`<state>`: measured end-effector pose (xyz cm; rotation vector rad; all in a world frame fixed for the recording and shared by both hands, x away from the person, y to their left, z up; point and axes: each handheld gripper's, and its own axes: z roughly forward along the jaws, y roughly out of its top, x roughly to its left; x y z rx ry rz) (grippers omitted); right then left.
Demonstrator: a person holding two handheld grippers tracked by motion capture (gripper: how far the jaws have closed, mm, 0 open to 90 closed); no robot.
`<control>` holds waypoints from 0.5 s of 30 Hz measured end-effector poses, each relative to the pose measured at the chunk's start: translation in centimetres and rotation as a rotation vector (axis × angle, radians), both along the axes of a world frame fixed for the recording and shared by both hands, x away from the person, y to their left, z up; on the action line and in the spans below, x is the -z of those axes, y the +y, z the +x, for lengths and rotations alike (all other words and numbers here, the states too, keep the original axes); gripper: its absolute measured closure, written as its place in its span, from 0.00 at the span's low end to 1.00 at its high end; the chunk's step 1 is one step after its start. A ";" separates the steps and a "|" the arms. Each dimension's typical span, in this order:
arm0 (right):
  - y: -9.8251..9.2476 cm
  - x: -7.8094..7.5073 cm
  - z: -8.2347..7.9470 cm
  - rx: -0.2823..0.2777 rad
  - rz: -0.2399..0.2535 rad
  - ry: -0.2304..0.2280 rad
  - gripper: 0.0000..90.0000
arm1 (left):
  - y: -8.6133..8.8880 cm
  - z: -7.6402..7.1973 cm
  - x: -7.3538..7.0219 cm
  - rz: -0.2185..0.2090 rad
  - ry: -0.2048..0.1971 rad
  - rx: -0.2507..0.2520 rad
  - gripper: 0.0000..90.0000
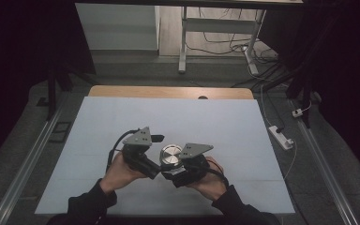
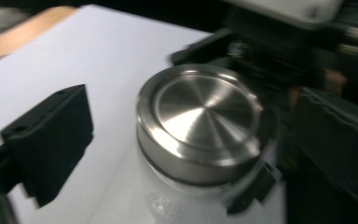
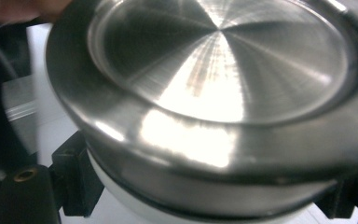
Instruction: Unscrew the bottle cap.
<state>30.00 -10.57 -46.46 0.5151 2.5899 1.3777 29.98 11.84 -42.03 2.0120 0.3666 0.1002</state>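
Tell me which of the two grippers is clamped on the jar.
The right gripper: its jaws grip the jar below the metal lid. The left gripper stands open beside it.

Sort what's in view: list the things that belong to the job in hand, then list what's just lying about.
In the job:
- jar, clear body clamped by the right gripper
- metal lid on the jar
- left gripper, jaws apart beside the lid

Lying about:
- white mat under the work
- power strip on the floor
- table legs and cables at the back
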 end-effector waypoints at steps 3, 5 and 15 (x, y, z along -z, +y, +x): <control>0.0 0.0 0.0 -0.069 0.013 0.024 0.16 | 0.9 0.3 0.2 -0.013 0.012 0.093 0.07; 0.2 0.1 -0.2 -0.113 0.017 0.037 0.16 | 1.0 0.4 0.5 -0.011 0.019 0.134 0.08; 1.0 0.1 -1.2 -0.218 -0.026 0.020 0.16 | -0.3 -0.5 0.7 0.065 -0.023 0.229 0.22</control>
